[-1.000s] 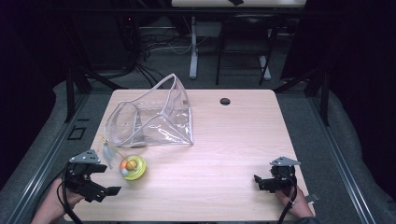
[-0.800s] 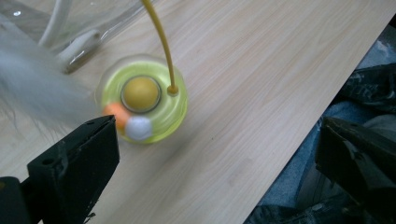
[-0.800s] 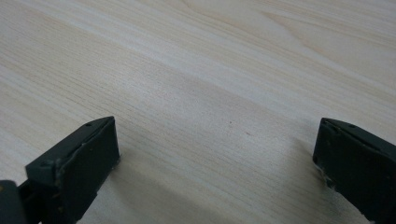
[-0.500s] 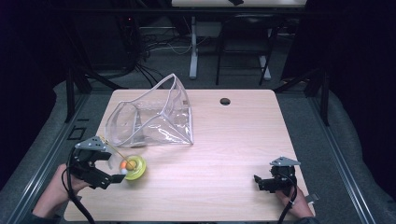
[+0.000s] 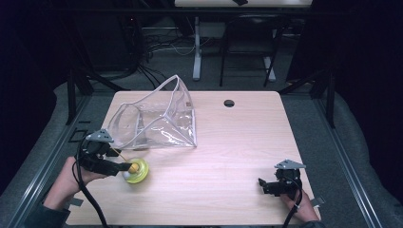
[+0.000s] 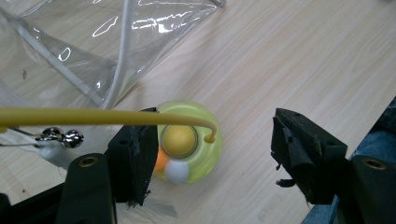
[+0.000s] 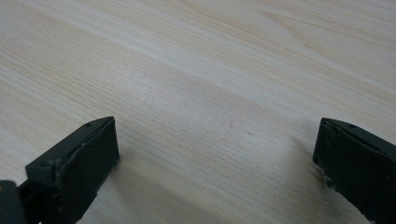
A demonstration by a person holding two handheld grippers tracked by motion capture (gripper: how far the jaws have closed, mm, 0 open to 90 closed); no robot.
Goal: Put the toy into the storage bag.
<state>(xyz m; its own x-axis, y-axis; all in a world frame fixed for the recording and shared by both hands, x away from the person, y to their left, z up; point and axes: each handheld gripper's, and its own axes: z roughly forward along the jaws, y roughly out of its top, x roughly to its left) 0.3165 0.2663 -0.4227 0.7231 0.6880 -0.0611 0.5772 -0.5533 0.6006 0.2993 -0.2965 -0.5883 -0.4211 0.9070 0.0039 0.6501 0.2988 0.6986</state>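
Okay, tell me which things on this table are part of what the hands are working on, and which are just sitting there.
In use:
- left gripper, jaws just closing around the toy
- yellow-green toy with its thin yellow loop
- clear plastic bag beside it

Lying about:
- right gripper, open, over bare table

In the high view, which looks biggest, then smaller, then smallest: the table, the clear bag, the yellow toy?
1. Table, by far the biggest.
2. Clear bag, which covers part of the table's left side.
3. Yellow toy, the smallest, near the left claw.
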